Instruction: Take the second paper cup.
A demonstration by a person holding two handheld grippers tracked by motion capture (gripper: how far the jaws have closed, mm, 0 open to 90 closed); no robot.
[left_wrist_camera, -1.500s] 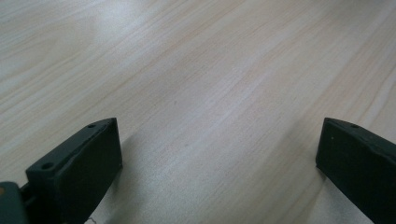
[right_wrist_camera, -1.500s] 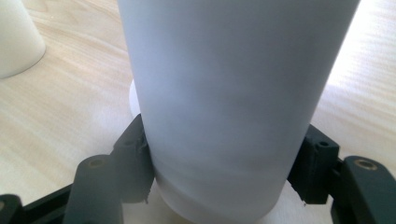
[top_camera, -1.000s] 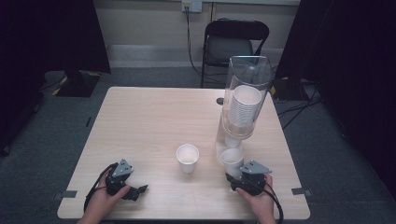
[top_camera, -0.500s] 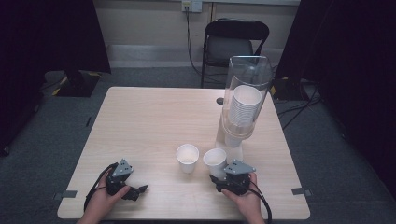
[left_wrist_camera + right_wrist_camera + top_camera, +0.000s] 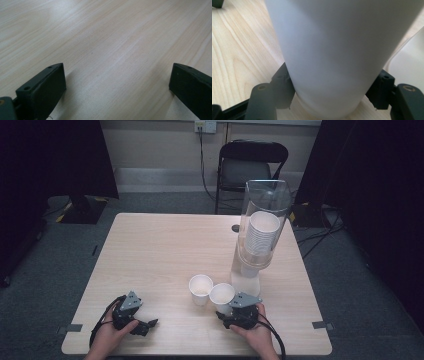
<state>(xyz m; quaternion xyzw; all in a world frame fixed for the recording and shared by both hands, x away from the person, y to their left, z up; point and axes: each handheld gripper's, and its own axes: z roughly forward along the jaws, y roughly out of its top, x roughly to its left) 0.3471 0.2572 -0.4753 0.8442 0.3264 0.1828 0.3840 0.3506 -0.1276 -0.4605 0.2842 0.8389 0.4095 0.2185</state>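
Observation:
A white paper cup (image 5: 221, 295) stands between the jaws of my right gripper (image 5: 226, 309) near the table's front edge. Seen from the right gripper view, both jaws of my right gripper (image 5: 332, 87) press against the cup's (image 5: 337, 50) lower wall. A second white cup (image 5: 200, 287) stands upright just left of it, almost touching. Right behind them rises a clear cup dispenser (image 5: 260, 235) with a stack of white cups inside. My left gripper (image 5: 145, 324) rests low at the front left; in its own view, my left gripper (image 5: 117, 82) has its jaws wide apart over bare wood.
The light wooden table (image 5: 150, 250) is bare across its left and far parts. A black folding chair (image 5: 250, 165) stands behind the far edge. Cables lie on the grey floor to the right of the table.
My right gripper has carried its cup leftwards from under the dispenser to just beside the standing cup. The left gripper has stayed where it was.

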